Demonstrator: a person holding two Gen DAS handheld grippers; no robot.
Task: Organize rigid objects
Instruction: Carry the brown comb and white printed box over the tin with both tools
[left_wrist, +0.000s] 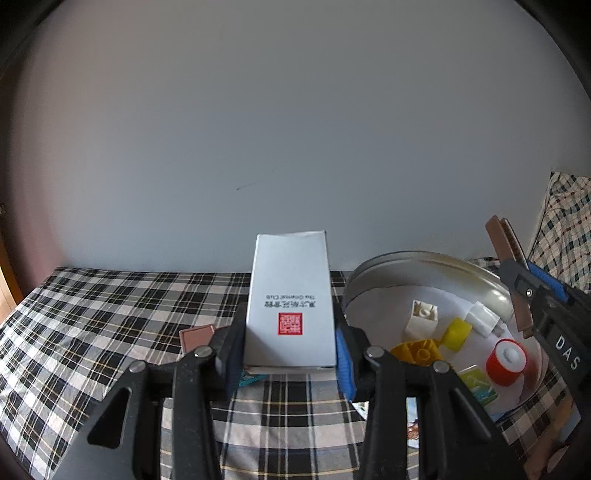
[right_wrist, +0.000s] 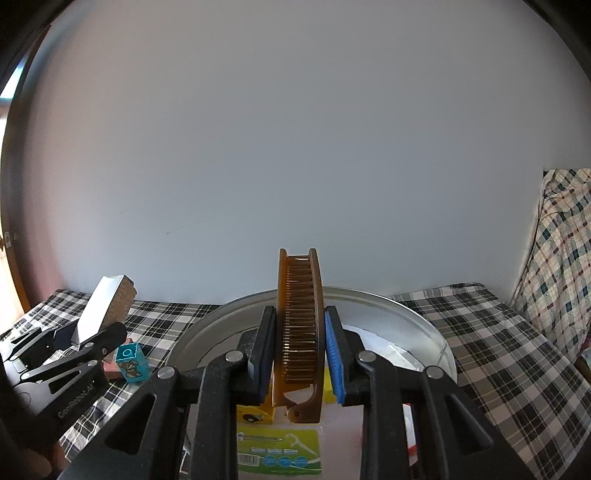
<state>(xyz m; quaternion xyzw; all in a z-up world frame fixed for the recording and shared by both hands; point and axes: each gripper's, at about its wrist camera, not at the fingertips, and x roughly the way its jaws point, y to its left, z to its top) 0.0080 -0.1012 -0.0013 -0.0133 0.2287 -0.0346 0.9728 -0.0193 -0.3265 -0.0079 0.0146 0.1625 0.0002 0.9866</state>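
Left gripper (left_wrist: 291, 354) clamps the white box (left_wrist: 290, 299) at frame centre; right gripper (right_wrist: 299, 354) pinches brown comb (right_wrist: 299, 325), apparently above the metal tray (right_wrist: 424, 325).

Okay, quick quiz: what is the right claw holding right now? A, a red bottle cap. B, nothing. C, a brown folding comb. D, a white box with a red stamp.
C: in the right wrist view the right claw is shut on the brown folding comb, which stands up between its pads over the metal tray.
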